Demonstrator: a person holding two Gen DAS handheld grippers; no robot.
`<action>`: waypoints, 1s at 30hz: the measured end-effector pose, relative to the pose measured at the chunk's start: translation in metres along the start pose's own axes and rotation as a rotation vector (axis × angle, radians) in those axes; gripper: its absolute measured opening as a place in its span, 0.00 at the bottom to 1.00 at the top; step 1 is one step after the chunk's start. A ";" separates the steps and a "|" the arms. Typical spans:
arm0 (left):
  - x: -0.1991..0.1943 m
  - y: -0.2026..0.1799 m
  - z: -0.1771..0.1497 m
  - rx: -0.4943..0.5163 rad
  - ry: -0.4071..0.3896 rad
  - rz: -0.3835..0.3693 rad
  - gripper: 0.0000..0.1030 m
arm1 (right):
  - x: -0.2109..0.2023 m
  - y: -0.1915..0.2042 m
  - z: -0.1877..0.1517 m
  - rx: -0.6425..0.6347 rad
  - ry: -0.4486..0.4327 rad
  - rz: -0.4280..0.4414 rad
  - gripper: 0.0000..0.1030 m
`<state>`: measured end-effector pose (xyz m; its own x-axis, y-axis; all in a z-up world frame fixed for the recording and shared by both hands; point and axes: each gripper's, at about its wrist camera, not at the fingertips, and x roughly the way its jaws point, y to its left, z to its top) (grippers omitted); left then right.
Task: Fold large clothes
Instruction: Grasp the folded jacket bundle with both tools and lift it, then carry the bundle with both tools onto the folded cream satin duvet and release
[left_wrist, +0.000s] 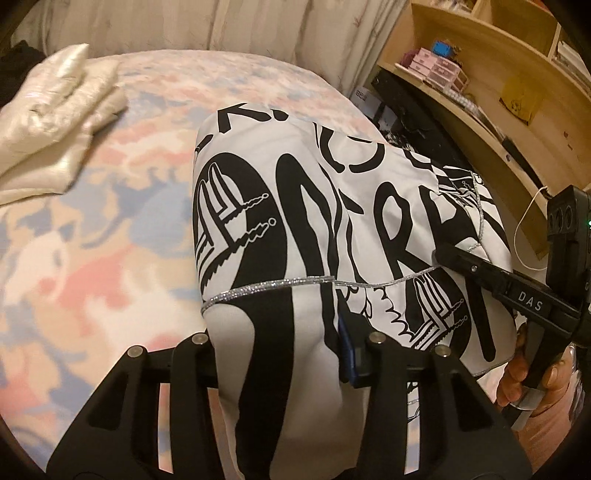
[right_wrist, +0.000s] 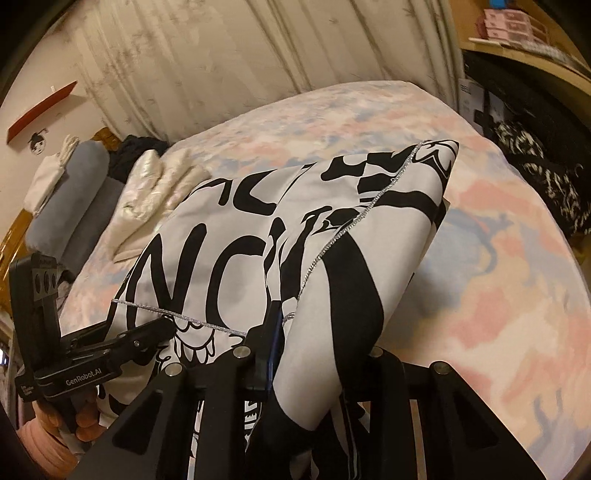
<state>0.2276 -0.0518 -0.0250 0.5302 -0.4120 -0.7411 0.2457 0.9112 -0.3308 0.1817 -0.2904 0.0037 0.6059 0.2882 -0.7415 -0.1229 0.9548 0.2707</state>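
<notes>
White-and-black printed garment (left_wrist: 295, 206), smooth with silver trim, is hanging bunched above pastel patterned bed (left_wrist: 92, 240); left hand-held gripper (left_wrist: 280, 354) and right hand-held gripper (right_wrist: 314, 354) are each clamping its folds.

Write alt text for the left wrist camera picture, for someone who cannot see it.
A black-and-white printed garment is lifted over a pastel bed, pinched by the left gripper at the bottom and by the right gripper from the right. A folded cream jacket lies upper left.
</notes>
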 end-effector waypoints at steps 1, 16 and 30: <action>-0.010 0.006 -0.001 -0.004 -0.007 0.002 0.39 | -0.004 0.014 0.000 -0.012 -0.004 0.007 0.23; -0.202 0.203 0.088 -0.043 -0.148 0.199 0.39 | -0.003 0.303 0.072 -0.150 -0.064 0.248 0.23; -0.206 0.422 0.278 0.023 -0.225 0.309 0.40 | 0.147 0.492 0.223 -0.029 -0.167 0.454 0.23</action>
<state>0.4477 0.4153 0.1507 0.7462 -0.1117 -0.6563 0.0632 0.9933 -0.0972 0.3857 0.2058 0.1648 0.6038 0.6630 -0.4426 -0.4248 0.7374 0.5251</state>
